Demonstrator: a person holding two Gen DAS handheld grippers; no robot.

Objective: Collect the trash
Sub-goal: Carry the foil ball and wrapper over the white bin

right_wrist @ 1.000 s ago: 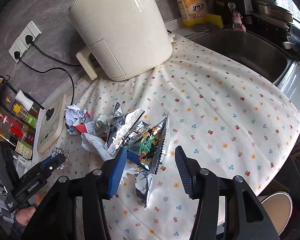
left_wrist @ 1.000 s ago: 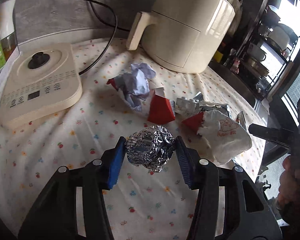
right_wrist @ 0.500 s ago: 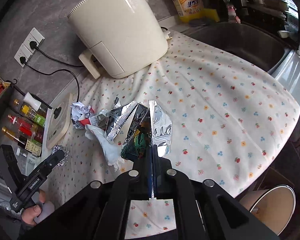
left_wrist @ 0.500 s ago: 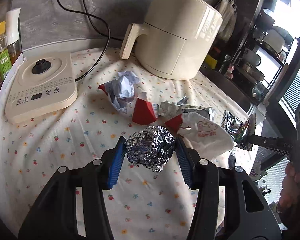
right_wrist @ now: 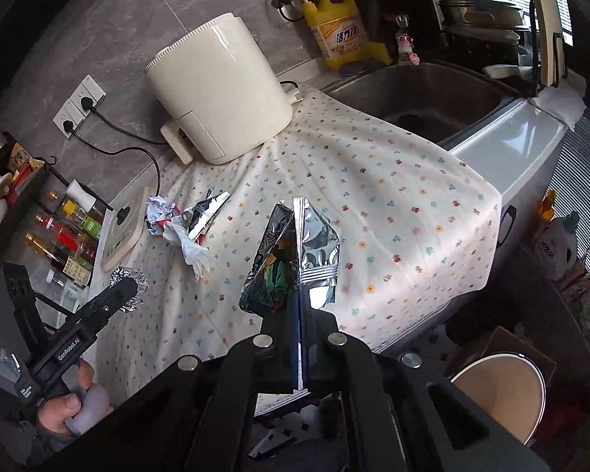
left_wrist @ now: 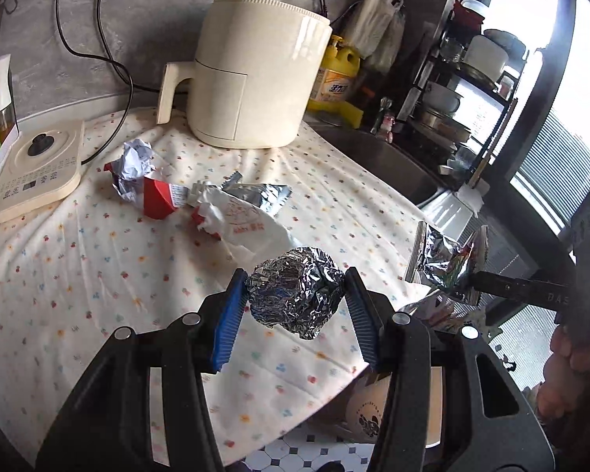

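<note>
The left hand-held gripper (left_wrist: 295,303) holds the foil ball (left_wrist: 295,295), now carried out toward the worktop (left_wrist: 98,275) edge, while the right hand-held gripper (right_wrist: 297,314), open a second ago, has pinched the snack wrapper (right_wrist: 295,251) and lifted it clear. Both look ready for the bin (right_wrist: 499,393) on the floor. Crumpled paper (left_wrist: 135,157), a red carton (left_wrist: 157,200) and a white bag (left_wrist: 244,224) remain beside the air fryer (left_wrist: 251,74).
</note>
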